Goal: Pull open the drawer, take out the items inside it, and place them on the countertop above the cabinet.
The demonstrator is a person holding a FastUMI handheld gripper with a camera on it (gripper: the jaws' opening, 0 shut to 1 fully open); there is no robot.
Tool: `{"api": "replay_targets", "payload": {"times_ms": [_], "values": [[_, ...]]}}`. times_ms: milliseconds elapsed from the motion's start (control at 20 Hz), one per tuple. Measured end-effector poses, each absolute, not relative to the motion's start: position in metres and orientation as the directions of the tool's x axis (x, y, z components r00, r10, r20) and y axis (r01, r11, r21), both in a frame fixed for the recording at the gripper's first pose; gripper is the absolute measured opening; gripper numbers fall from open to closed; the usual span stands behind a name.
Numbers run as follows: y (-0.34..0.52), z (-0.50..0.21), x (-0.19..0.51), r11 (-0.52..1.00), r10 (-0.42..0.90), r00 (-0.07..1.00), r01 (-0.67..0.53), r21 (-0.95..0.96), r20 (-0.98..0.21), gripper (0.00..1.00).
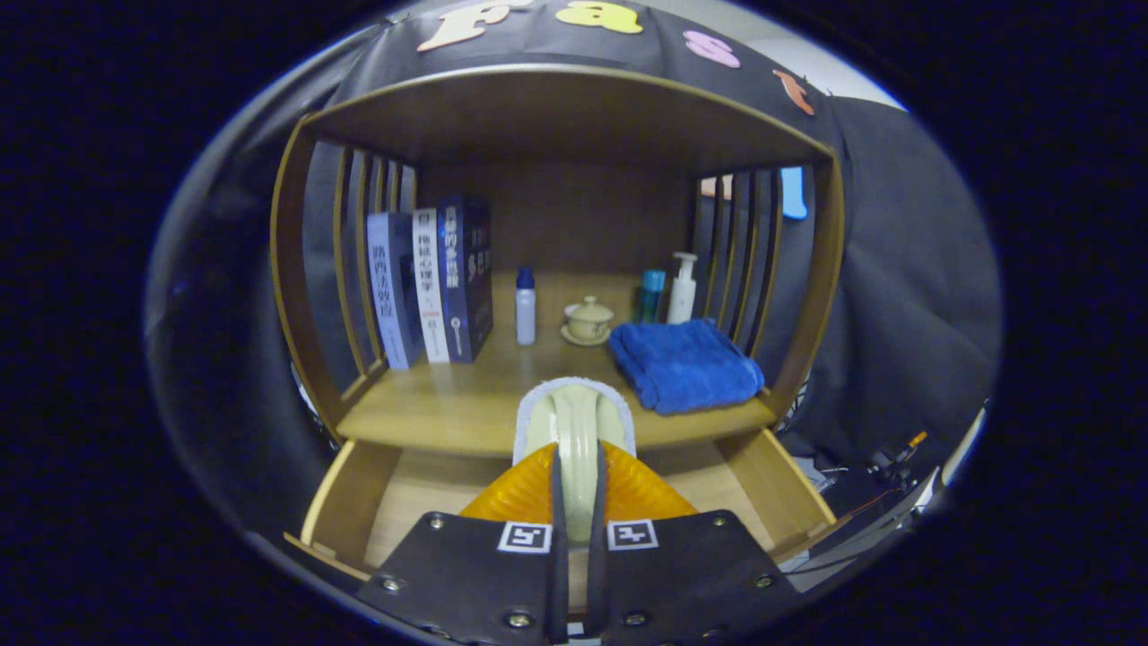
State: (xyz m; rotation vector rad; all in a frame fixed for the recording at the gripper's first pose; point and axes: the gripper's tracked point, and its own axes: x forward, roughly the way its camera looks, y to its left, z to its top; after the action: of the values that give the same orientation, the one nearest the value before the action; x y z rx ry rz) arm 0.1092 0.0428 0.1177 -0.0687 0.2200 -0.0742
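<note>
My gripper (575, 467) is shut on a pale green plate (574, 422) with a white rim, held edge-on between the orange fingers (525, 489). The plate hangs above the open wooden drawer (345, 498), whose light floor shows on both sides of the fingers. Its top edge reaches the front lip of the countertop (448, 404) above the drawer. What else lies in the drawer is hidden behind the gripper.
On the countertop stand three books (430, 287) at the left, a small white bottle (526, 307), a lidded cup on a saucer (587, 321), a folded blue towel (686, 365), a teal bottle (650, 294) and a pump bottle (683, 287). Slatted side walls flank the shelf.
</note>
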Motion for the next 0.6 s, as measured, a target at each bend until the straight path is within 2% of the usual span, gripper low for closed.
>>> {"api": "replay_targets", "payload": {"times_ms": [150, 300, 450, 600], "values": [[0.047, 0.148, 0.129, 0.997, -0.057, 0.986, 0.048, -0.057, -0.156, 0.09], [0.046, 0.151, 0.155, 0.997, -0.05, 0.986, 0.041, -0.06, -0.158, 0.08], [0.04, 0.117, 0.189, 0.995, -0.072, 0.966, 0.051, -0.089, -0.247, 0.09], [0.047, 0.075, 0.223, 0.996, -0.041, 0.935, 0.009, -0.091, -0.353, 0.08]]}}
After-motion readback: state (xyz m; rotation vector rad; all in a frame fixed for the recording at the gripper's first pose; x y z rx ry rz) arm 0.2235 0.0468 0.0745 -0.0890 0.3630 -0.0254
